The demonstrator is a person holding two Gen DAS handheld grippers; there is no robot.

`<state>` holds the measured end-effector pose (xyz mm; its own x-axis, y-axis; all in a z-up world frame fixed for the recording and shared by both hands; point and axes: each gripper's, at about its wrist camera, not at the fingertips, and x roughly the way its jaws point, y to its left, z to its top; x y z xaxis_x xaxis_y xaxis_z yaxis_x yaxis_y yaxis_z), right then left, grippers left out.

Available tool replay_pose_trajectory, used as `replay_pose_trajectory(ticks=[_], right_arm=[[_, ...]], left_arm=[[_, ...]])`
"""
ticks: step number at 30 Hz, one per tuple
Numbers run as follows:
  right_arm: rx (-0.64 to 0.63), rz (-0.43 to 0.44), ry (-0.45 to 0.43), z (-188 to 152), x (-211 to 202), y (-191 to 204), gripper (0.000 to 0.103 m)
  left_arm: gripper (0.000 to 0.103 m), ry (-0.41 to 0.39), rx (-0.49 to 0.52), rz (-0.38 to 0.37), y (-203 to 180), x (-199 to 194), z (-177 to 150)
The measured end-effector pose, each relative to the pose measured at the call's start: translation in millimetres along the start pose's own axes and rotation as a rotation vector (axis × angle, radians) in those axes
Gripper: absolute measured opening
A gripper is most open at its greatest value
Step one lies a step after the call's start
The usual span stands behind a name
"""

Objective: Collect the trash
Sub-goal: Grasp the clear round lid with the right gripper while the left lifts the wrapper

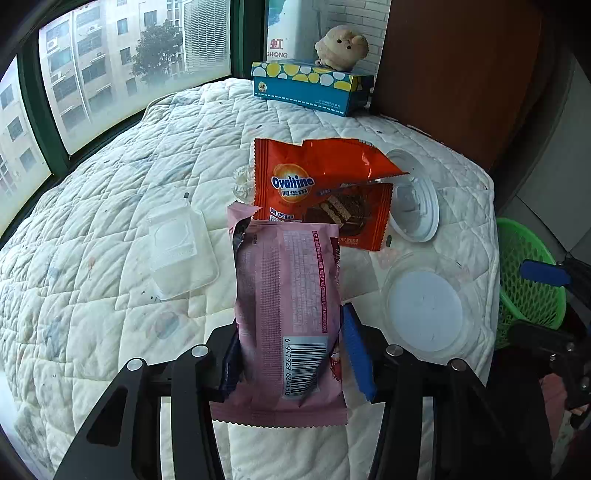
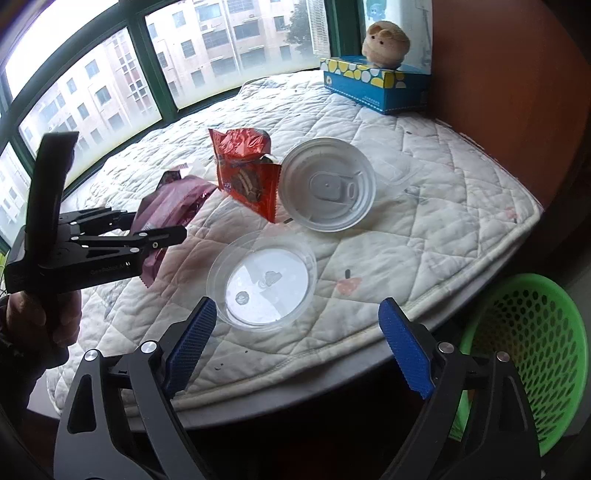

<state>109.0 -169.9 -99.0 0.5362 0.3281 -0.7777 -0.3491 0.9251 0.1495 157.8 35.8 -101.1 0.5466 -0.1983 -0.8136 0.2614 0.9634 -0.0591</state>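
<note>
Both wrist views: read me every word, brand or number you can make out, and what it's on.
"Ovaltine": orange torn snack wrapper; its smaller print is unreadable.
"6 947929 624150": barcode on the pink foil wrapper; its fine print is too small.
"HONG": white appliance behind the blue spotted tissue box, first letter cut off.
Box print: blurred.

Pink wrapper (image 1: 288, 295) showing white barcode panel. Orange-red wrapper (image 1: 321, 192) carrying blue-lettered logo and brown cake picture. Lids (image 2: 327, 184) appearing translucent white. Basket (image 2: 532, 354) glowing bright green, mesh-patterned. Tissue box (image 1: 310, 86) showing blue with yellow and white spots. Quilt (image 1: 110, 258) lying white, diamond-stitched. Gripper pads (image 2: 404, 354) showing blue, ribbed.
</note>
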Motion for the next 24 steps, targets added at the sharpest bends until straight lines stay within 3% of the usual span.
replay_pose_trajectory(ticks=[15, 20, 24], right_arm=[[-0.126, -0.041, 0.091, 6, 62, 37, 0.097], [-0.123, -0.055, 0.094, 7, 68, 38, 0.096], [-0.071, -0.045, 0.112, 7, 75, 32, 0.09]], left_arm=[[0.043, -0.062, -0.034, 0.005, 21, -33, -2], [0.041, -0.068, -0.036, 0.004, 23, -38, -3], [0.04, -0.071, -0.036, 0.001, 22, -40, -3]])
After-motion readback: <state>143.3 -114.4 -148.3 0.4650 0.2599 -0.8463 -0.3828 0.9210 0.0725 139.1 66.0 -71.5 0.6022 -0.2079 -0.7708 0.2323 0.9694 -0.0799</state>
